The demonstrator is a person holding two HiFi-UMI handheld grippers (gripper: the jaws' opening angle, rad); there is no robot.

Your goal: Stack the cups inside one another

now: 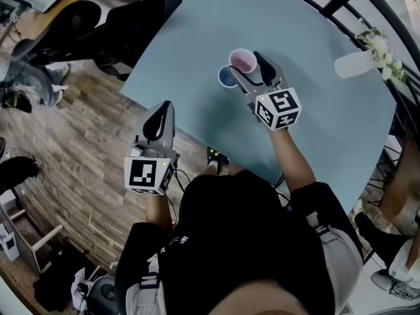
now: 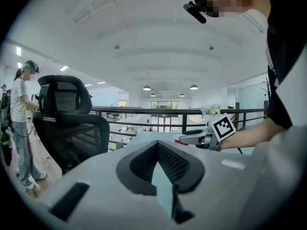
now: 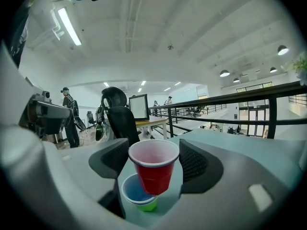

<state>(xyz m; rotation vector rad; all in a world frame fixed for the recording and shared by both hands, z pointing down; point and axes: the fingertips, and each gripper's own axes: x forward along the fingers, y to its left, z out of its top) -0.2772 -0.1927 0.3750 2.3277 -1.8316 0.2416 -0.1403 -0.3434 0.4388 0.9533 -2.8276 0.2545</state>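
Red cup (image 3: 153, 169) sits between the jaws of the right gripper (image 3: 154, 152), which stand wide with a pad against each side of the cup just under the rim. In the right gripper view it occupies the lower centre of the frame, upright, its base over the mouth of the lower cup (image 3: 136, 193). That lower cup is blue inside and green at its foot. Whether it is one cup or two already nested cannot be told. In the head view both cups are at the upper centre of the frame on the pale blue table (image 1: 197, 44). There the red cup (image 1: 243, 61) is up and to the right of the lower cup (image 1: 228, 77), and their rims look close or overlapping. The left gripper (image 1: 164, 110) is at the lower left of that frame, off the table edge, its jaws drawn together on nothing.

The step in hand looks like seating the red cup into the lower one. To do it well, the holder would likely centre the red base over the blue opening, since it now sits toward that opening's right edge. The cup should be kept upright and lowered straight, because a tilted entry could catch the rim and tip the light lower cup. Opening the jaws only once the cup has settled seems wise, and the left gripper could steady the lower cup if it slides.
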